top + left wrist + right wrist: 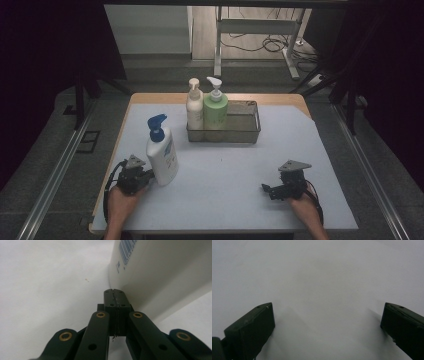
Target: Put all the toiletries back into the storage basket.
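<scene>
A tall white pump bottle with a blue pump head (161, 155) stands upright on the pale mat (225, 170) at the left. My left gripper (145, 176) rests on the mat just left of the bottle's base. In the left gripper view its jaws (113, 291) are pressed together with nothing between them, and the white bottle (162, 272) rises close on the right, its barcode label showing. My right gripper (272, 190) lies on the mat at the front right. Seen from the right gripper view, that gripper (327, 317) is open with bare mat between its fingers.
A wire basket (250, 125) stands at the back middle of the mat, holding a cream pump bottle (194, 107) and a green pump bottle (216, 110) at its left end. The wooden table edge (295, 97) frames the mat. A desk frame and cables lie beyond.
</scene>
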